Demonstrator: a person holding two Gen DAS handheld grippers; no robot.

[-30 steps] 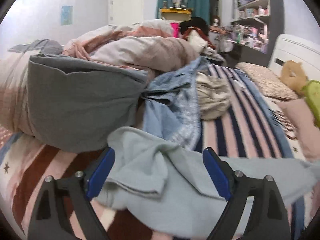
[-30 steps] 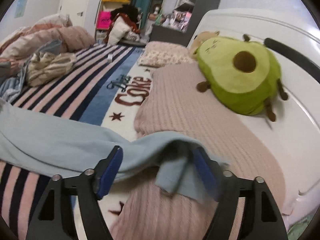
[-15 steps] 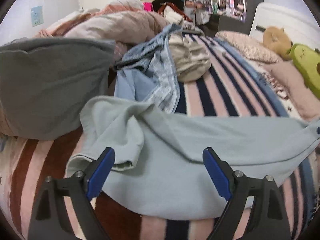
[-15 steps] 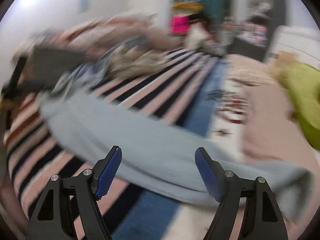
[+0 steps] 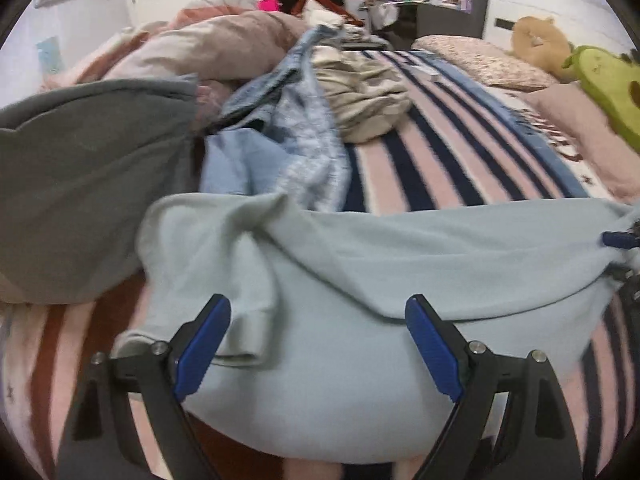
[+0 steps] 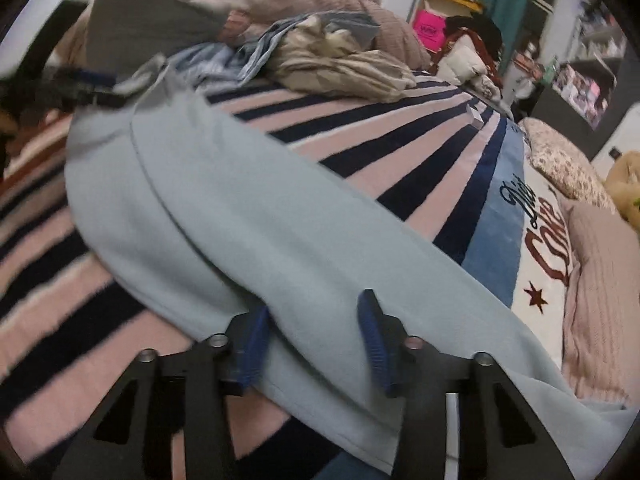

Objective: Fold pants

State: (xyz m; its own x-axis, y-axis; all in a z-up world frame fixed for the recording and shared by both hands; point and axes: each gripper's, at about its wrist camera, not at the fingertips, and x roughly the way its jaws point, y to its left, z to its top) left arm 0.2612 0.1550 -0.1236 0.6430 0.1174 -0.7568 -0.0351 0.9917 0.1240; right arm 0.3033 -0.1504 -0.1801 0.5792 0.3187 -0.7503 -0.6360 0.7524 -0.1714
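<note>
Pale blue pants (image 5: 360, 264) lie stretched across the striped blanket. In the left wrist view my left gripper (image 5: 316, 348) is wide open over their bunched end, touching no cloth firmly. In the right wrist view my right gripper (image 6: 316, 340) has its blue pads partly closed with the pants (image 6: 256, 216) running between them; the left pad (image 6: 252, 344) is half under the cloth. The right gripper also shows at the right edge of the left wrist view (image 5: 624, 240), and the left gripper shows at the upper left of the right wrist view (image 6: 88, 84).
A grey cushion (image 5: 80, 184), a blue denim garment (image 5: 288, 136) and a beige crumpled garment (image 5: 364, 96) lie beyond the pants. Pink pillows (image 5: 592, 128) and an avocado plush (image 5: 612, 84) sit at the right. A pink duvet (image 5: 216, 48) is heaped behind.
The right gripper swung round from the pillow end to face along the pants and its jaws narrowed on the cloth. The pants were pulled out flatter. The left gripper stayed open.
</note>
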